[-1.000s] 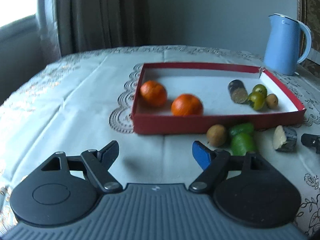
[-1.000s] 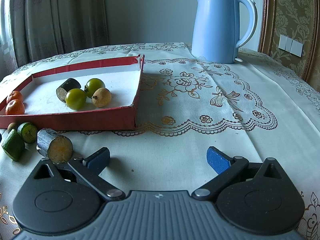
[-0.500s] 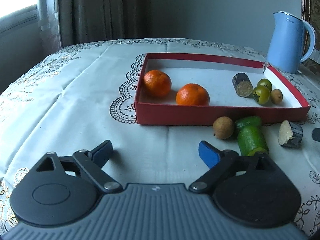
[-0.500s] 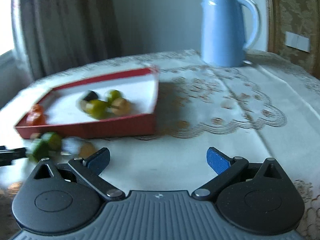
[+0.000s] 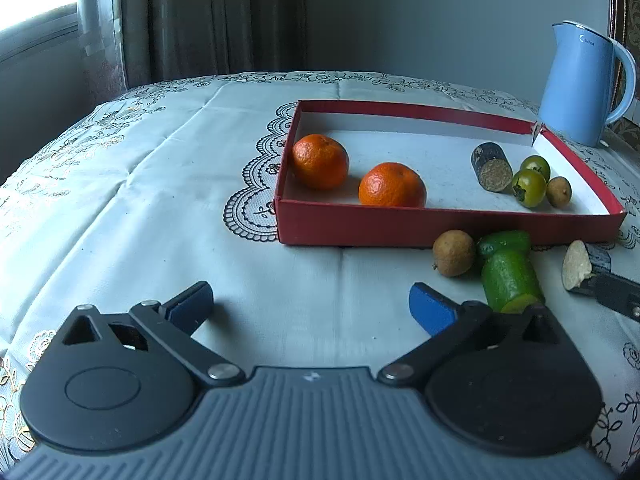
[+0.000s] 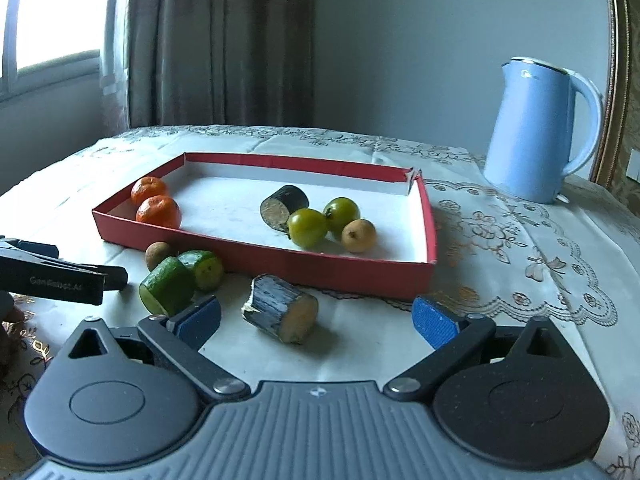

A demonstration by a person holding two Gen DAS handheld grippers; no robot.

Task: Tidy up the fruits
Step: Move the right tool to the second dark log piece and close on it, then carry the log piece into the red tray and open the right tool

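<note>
A red tray [image 6: 280, 266] with a white floor sits on the desk [image 5: 160, 200], which is covered by a pale lace cloth. Inside it, two oranges [image 5: 320, 161] lie near the left end, one just beside the other, and at the right end a dark cut stick [image 6: 285, 207], two green tomatoes [image 6: 307, 228] and a small brown fruit [image 6: 359, 235] are bunched close together. Outside the tray, in front of its near wall, lie a second small brown fruit [image 5: 454, 253], two green cucumber pieces [image 5: 508, 276] touching each other, and another dark stick with a pale cut end [image 6: 282, 309]. The left tool [image 5: 312, 308] hovers over bare cloth, its jaws spread wide after just opening, with nothing between them; the nearer cucumber piece lies just beyond its right finger. The right tool [image 6: 316, 318] has its jaws wide apart too, having just narrowed slightly, and the dark stick with the pale end lies on the cloth between its fingers, untouched by the pads. A blue kettle [image 6: 536, 132] stands on the desk behind the tray's right corner, well apart from the fruit, and curtains [image 6: 216, 40] hang behind the desk
</note>
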